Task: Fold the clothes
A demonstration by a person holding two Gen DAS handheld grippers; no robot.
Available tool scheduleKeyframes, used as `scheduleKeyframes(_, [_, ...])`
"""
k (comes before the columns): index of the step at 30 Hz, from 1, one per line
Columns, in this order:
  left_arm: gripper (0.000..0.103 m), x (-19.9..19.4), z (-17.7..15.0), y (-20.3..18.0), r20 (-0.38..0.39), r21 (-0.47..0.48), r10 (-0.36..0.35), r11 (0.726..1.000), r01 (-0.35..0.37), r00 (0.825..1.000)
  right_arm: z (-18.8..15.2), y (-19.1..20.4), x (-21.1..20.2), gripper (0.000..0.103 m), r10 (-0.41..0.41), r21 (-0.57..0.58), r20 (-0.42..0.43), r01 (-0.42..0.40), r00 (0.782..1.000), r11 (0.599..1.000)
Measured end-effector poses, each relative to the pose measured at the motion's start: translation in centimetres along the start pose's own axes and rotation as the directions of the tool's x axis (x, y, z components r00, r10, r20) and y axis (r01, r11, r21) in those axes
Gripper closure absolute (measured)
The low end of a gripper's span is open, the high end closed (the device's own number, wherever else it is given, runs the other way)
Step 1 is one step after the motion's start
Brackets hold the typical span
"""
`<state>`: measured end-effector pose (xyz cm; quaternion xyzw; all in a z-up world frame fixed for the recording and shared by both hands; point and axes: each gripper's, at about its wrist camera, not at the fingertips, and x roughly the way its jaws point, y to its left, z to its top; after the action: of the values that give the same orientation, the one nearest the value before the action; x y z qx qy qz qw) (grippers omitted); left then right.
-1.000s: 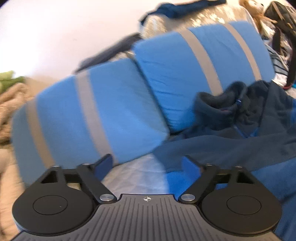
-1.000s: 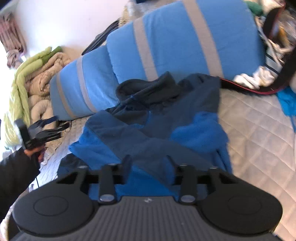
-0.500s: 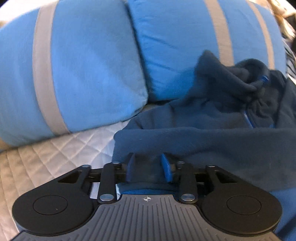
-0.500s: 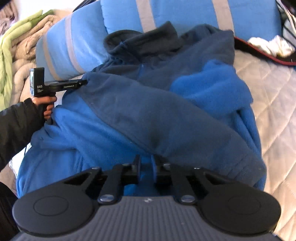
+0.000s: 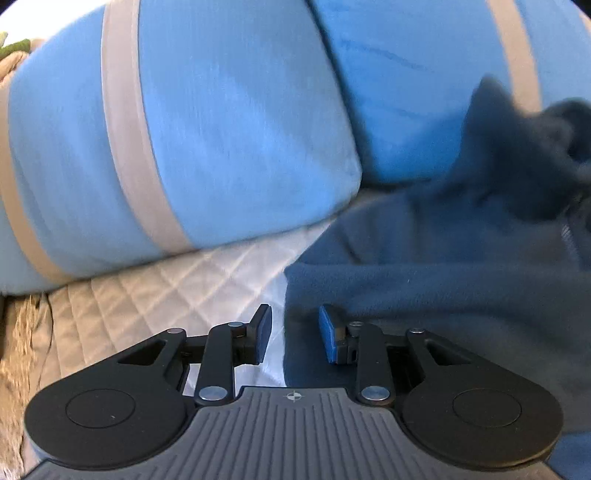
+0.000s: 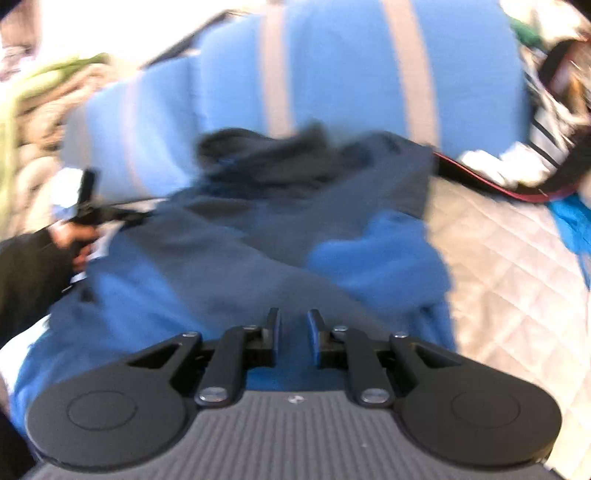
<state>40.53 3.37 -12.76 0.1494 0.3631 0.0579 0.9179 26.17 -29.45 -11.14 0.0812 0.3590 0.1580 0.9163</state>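
A white quilted bedcover (image 6: pixel 517 258) spreads under bright light. Two blue pillows with grey stripes (image 5: pixel 221 129) stand propped along its far edge. Left of the pillows, beige and green blankets (image 6: pixel 29 110) lie heaped against a white wall (image 6: pixel 110 22).

Bright daylight from upper left, blown-out highlights, heavy motion blur in right view, fisheye-bent edges
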Motion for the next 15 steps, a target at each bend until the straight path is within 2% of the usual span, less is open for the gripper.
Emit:
scheduleKeyframes(1, [0.075, 0.0, -0.1, 0.0, 0.005, -0.002, 0.006, 1.000, -0.006, 1.000, 0.0, -0.6, 0.6, 0.070, -0.032, 0.023, -0.023, 0.032, 0.999, 0.999])
scheduleKeyframes(3, [0.074, 0.1, 0.0, -0.2, 0.006, 0.015, 0.014, 1.000, -0.014, 1.000, -0.7, -1.3, 1.5, 0.073, -0.061, 0.041, -0.054, 0.063, 0.997, 0.997])
scheduleKeyframes(6, [0.075, -0.2, -0.1, -0.2, 0.027, 0.014, 0.015, 1.000, -0.016, 1.000, -1.5, -1.2, 1.7, 0.072, -0.073, 0.029, -0.042, 0.074, 0.996, 0.997])
scheduleKeyframes(8, [0.075, -1.3, -0.2, 0.1, 0.099, -0.001, 0.018, 1.000, -0.018, 0.995, -1.5, -0.7, 1.4, 0.063, -0.074, 0.001, -0.034, 0.074, 0.997, 0.997])
scheduleKeyframes(10, [0.073, -3.5, -0.5, 0.6, 0.211, -0.015, 0.017, 1.000, -0.014, 0.977, -1.4, -0.3, 1.3, 0.035, -0.038, -0.002, -0.021, 0.038, 0.999, 0.999])
scheduleKeyframes(11, [0.068, -4.6, -0.7, 0.7, 0.248, -0.011, 0.015, 1.000, -0.013, 0.969, -1.4, -0.1, 1.1, 0.027, -0.023, -0.003, -0.013, 0.023, 1.000, 1.000])
scheduleKeyframes(12, [0.057, -5.8, -0.8, 0.8, 0.281, -0.006, 0.014, 1.000, -0.013, 0.960, -1.5, 0.1, 0.7, 0.014, -0.012, -0.009, 0.000, 0.012, 1.000, 1.000])
scheduleKeyframes(15, [0.039, -8.3, -0.9, 0.9, 0.312, 0.045, 0.013, 0.999, -0.029, 0.950, -1.7, 0.8, -0.3, 0.008, -0.020, -0.025, 0.036, 0.021, 0.999, 0.999])
